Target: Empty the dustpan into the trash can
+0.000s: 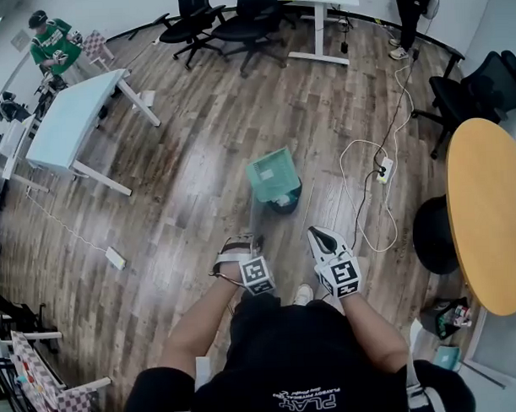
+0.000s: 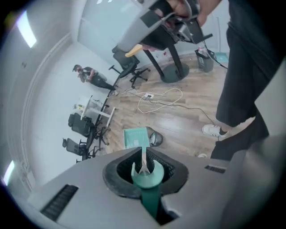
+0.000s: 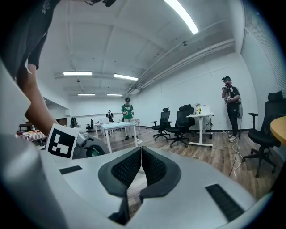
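A teal dustpan hangs tilted over a small black trash can on the wooden floor ahead of me. Its long thin handle runs back to my left gripper, which is shut on the handle's teal end. In the left gripper view the pan lies beside the can's rim. Whether anything is in the pan I cannot tell. My right gripper is held level to the right of the handle, its pads pressed together on nothing.
A white cable and power strip trail across the floor right of the can. A round wooden table and a black chair base stand at the right, a white desk at the left, office chairs and people farther off.
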Action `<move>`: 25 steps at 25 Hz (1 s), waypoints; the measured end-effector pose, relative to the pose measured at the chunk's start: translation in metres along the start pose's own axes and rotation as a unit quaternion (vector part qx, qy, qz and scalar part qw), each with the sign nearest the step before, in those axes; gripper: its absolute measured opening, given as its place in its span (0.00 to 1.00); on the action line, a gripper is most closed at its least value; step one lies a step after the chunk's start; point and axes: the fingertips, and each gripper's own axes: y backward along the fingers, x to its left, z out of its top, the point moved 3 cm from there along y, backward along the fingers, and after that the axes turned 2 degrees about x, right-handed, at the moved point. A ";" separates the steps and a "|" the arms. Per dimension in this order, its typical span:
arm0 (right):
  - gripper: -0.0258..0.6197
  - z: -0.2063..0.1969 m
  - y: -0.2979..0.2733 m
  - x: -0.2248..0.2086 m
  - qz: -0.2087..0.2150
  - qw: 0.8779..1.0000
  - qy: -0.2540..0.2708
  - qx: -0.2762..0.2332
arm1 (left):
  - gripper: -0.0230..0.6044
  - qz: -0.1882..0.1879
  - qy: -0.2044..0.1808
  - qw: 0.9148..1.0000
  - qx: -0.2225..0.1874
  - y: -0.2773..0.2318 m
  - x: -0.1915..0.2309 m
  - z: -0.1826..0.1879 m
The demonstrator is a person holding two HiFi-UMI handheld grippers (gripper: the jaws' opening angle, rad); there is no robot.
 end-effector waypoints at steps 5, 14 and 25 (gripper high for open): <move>0.08 0.002 -0.003 -0.002 -0.008 1.000 -0.005 -0.002 | 0.11 0.005 0.166 0.986 -0.022 0.007 0.025 -0.011; 0.08 0.000 -0.010 -0.007 -0.008 1.000 -0.006 0.007 | 0.11 -0.004 0.353 0.935 -0.039 0.004 0.037 -0.029; 0.08 0.004 -0.036 0.000 0.003 1.000 0.003 0.020 | 0.11 -0.002 0.511 0.857 -0.067 0.016 0.061 -0.072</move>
